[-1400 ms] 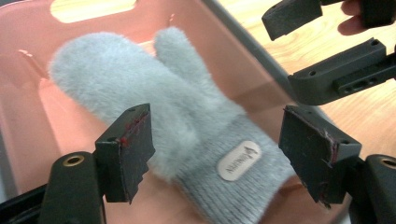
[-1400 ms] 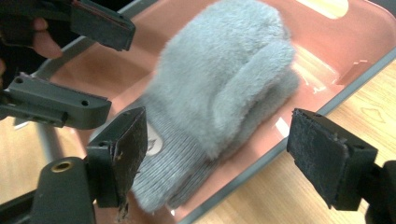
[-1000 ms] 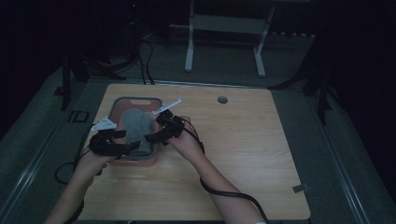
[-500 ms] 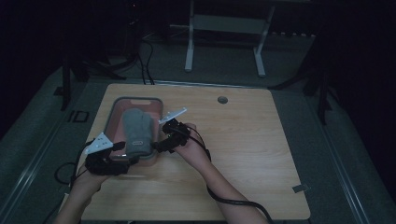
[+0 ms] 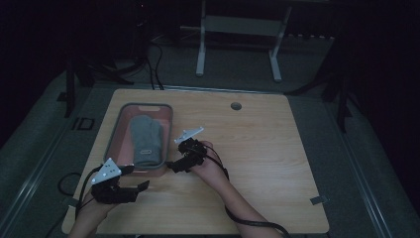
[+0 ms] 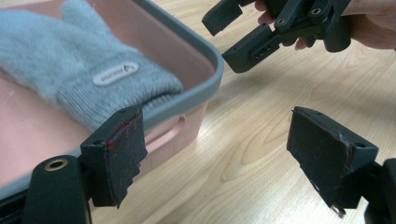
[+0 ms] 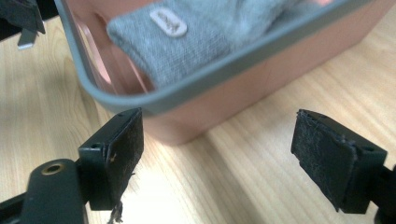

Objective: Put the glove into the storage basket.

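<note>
Surroundings: dark room; we see a light wooden desk [image 5: 257, 148] with a metal frame stand on the floor behind it
Tray: pink tray [image 5: 119, 130] with grey rim, at desk's left
Mitten: grey knit mitten [image 5: 146, 140] lies flat inside our tray, cuff with small label toward the near end
Left gripper [image 5: 130, 188]: jaws wide apart, empty, near the tray's near corner
Right gripper [image 5: 173, 166]: jaws wide, empty, just beside the tray's right near corner
</note>
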The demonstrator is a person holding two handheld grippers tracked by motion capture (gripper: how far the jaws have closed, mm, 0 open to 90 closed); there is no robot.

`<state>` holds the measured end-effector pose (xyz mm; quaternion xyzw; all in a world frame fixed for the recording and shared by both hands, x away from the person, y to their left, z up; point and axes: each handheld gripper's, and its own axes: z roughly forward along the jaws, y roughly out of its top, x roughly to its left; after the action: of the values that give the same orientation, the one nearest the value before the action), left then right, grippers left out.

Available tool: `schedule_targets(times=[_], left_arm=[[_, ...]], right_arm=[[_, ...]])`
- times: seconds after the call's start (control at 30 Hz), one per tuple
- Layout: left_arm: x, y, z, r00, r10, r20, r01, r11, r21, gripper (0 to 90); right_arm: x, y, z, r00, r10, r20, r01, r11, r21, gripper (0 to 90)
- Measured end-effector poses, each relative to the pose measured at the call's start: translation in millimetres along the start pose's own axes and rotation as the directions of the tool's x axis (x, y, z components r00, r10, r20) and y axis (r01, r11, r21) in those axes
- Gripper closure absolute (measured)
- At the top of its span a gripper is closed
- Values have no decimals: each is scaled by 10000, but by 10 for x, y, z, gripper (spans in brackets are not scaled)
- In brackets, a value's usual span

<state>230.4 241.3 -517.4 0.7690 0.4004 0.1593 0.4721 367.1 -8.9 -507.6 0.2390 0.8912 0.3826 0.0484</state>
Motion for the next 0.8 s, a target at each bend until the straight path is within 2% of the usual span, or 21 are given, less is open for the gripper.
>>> schedule_targets(times=[0.07,0.23,0.4,0.6,0.8], left_arm=[[-2,-61,27,9999,-16,109,16,10000,37,201],[-1,-190,99,9997,-166,158,164,9998,108,201],[6,-281,154,9999,-122,70,121,9997,223,201],[13,-346,178,10000,-63,71,61,9997,221,201],[37,-384,188,9994,-169,288,164,9997,186,201]], right_arm=[[10,-47,6,9998,-189,-99,187,9996,-207,170],[8,-165,64,9990,-416,-190,417,9991,58,170],[-28,-290,101,9989,-382,-268,384,9992,53,168],[-62,-438,151,9979,-515,-393,517,9987,35,167],[-85,-503,163,9975,-600,-383,598,9982,-59,167]])
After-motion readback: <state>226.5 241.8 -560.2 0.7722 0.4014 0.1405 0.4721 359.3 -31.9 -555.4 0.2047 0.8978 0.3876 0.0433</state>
